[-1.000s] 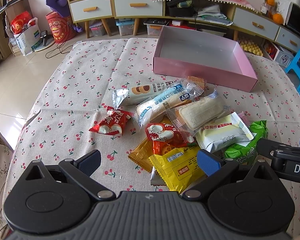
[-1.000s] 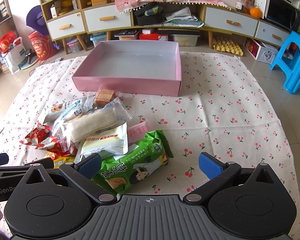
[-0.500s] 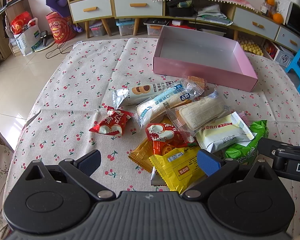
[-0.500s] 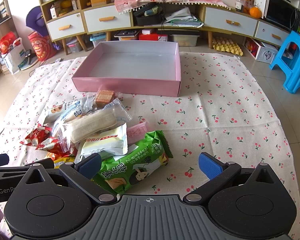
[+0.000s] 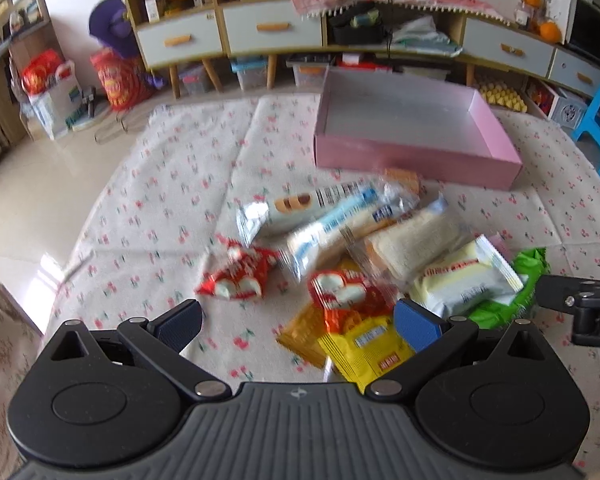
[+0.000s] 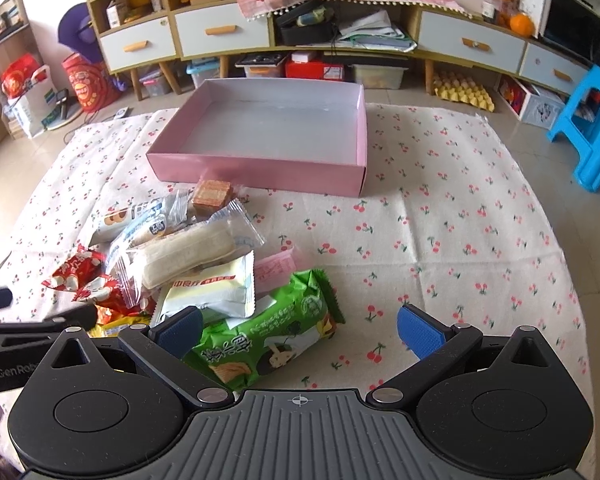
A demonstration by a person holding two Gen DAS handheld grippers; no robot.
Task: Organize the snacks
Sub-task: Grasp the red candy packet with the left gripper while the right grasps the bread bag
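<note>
A heap of wrapped snacks lies on the cherry-print cloth (image 5: 160,200): a red packet (image 5: 236,278), a blue-and-white bar (image 5: 340,220), a clear-wrapped cake (image 6: 188,252), a cream packet (image 6: 212,292), a yellow packet (image 5: 364,348) and a green chip bag (image 6: 264,348). Behind them stands an empty pink box (image 6: 260,168) (image 5: 412,156). My left gripper (image 5: 296,322) is open just short of the heap, the yellow packet by its right finger. My right gripper (image 6: 298,332) is open with the green bag's near end between its fingers, toward the left pad.
The cloth (image 6: 460,240) spreads bare to the right of the heap. Beyond the box are low cabinets with drawers (image 6: 220,32), storage bins (image 6: 204,74) and an egg tray (image 6: 464,94). A blue stool (image 6: 592,128) stands at far right. Bags (image 5: 52,92) sit on the floor at left.
The left wrist view has tilted up and gone blurred, so the left gripper is moving. The right gripper and the snacks have barely shifted.
</note>
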